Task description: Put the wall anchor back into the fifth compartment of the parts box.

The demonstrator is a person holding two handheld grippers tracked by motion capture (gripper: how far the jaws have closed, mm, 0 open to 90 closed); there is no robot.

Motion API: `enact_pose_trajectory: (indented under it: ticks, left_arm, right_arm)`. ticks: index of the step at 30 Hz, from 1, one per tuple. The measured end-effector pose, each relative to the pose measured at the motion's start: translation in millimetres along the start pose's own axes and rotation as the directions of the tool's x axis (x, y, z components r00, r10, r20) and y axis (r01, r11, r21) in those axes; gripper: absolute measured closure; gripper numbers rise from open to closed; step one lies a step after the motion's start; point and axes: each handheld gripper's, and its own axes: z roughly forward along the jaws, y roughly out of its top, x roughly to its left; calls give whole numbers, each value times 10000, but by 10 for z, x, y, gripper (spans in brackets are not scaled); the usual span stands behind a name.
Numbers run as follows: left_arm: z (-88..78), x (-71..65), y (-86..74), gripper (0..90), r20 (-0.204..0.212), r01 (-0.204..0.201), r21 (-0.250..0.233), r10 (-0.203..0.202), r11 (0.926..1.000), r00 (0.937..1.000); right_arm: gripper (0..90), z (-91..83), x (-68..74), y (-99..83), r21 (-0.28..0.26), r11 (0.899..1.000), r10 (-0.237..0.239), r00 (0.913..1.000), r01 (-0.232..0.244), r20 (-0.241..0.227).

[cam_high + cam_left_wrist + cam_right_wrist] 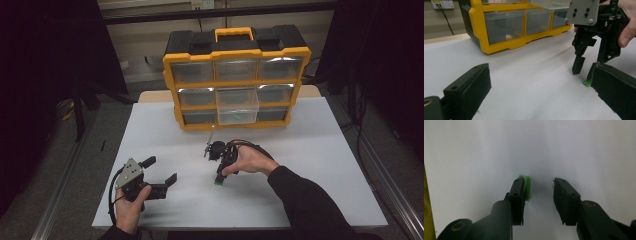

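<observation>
Green plastic piece [527,187] lies on the white desk [586,152], just inside the right gripper's [537,191] parted fingers, touching the inner face of one finger [517,195] and well short of the other. Its long axis runs along the fingers. Nothing is gripped. Left gripper [159,170] rests farther off, fingers wide and empty. Yellow drawer organizer [235,80] stands behind, one clear drawer [237,106] pulled out.

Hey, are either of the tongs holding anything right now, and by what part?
Nothing is held. The right tongs stand open over the small green plastic piece, which lies on the white table against one jaw. The left tongs are open too.
</observation>
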Motion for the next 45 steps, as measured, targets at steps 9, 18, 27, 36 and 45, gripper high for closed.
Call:
enact_pose_trajectory:
  ticks: [9, 18, 27, 36, 45]
  left_arm:
    - [4, -3, 0, 28, -101, 55, -13, -55, 10000, 9999]
    - [0, 2, 1, 28, -81, -4, 22, 4, 10000, 10000]
    - [2, 0, 0, 28, -96, 46, 0, -46, 10000, 9999]
    - [3, 0, 0, 27, -87, 74, -12, -74, 10000, 9999]
    - [1, 2, -1, 27, -62, 79, -29, -79, 10000, 9999]
  right_arm:
    - [599, 5, 32, 11, 215, 9989, -427, 9988, 422, 234]
    - [706, 14, 62, 24, 208, 9985, -497, 9988, 498, -35]
    - [777, 11, 95, 23, 402, 9979, -498, 9987, 502, -109]
    - [827, 13, 86, 39, 609, 9973, -382, 9988, 399, -292]
    - [849, 12, 56, 34, 497, 9980, -376, 9988, 392, -325]
